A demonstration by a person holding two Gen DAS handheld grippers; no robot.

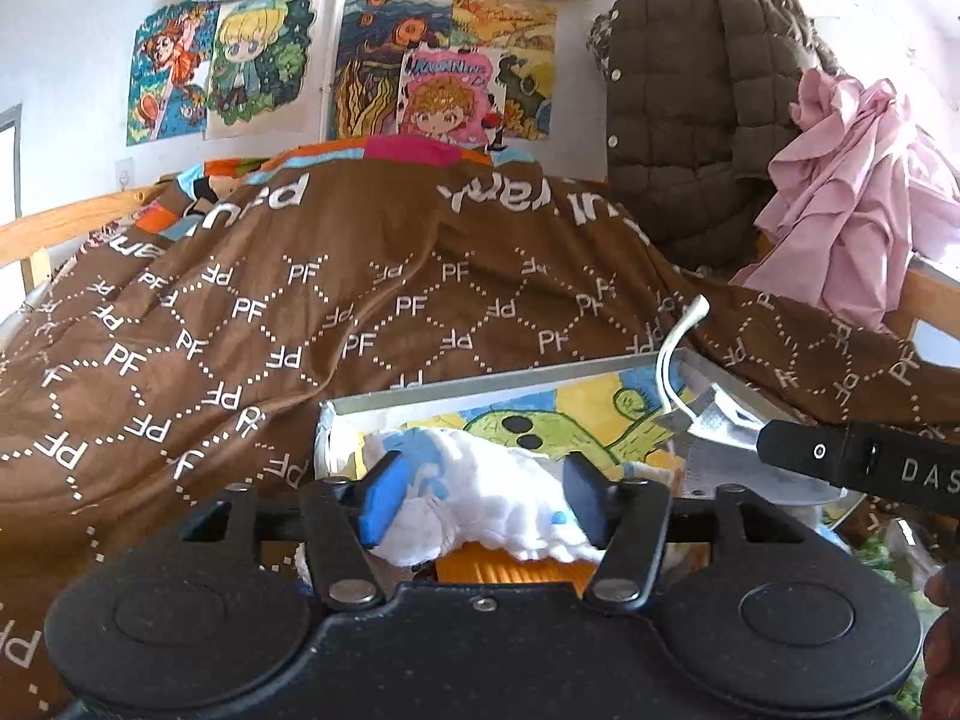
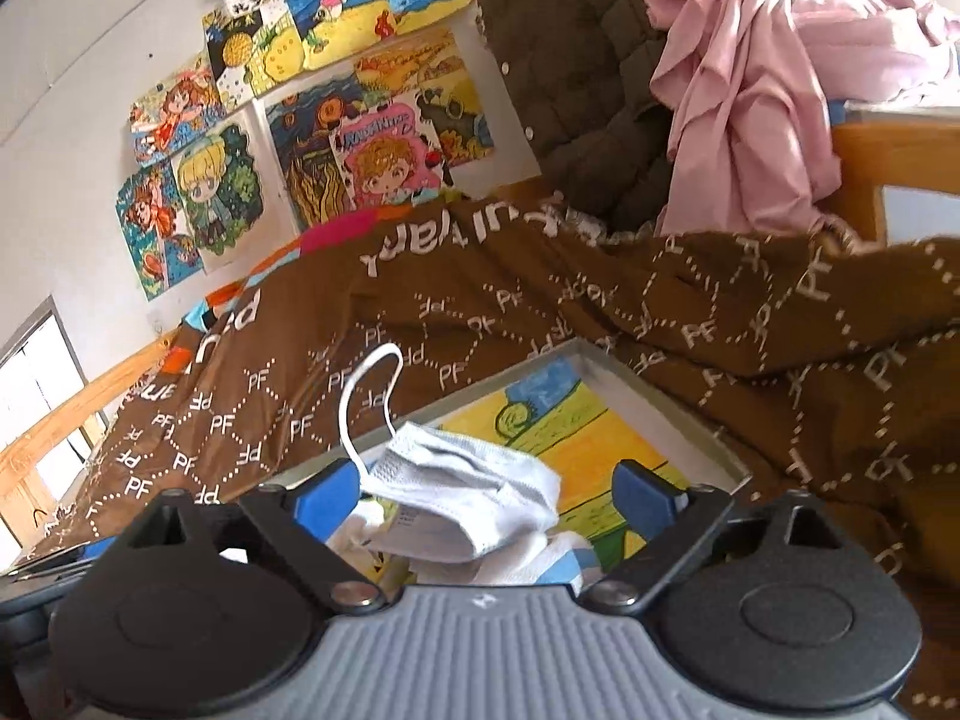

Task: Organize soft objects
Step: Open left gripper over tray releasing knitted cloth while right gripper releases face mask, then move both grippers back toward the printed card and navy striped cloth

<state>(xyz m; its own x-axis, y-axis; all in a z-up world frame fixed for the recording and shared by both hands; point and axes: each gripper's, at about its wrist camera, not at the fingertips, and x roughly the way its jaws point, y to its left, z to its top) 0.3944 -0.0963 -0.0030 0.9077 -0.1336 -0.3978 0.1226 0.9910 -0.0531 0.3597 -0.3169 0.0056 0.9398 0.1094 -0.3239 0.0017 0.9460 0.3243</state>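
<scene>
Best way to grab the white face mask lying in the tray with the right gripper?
Grip the folded body of the face mask, coming from above with the open right gripper already straddling it. The body is bunched thick enough for the pads, while the ear loop stands up thin and springy and would likely slip.

A fluffy white cloth [image 1: 480,498] with pale blue patches lies bunched at the near end of a shallow metal tray [image 2: 654,402] lined with a colourful drawing. A white face mask [image 2: 462,492] rests crumpled on it, ear loop arching upward.
</scene>
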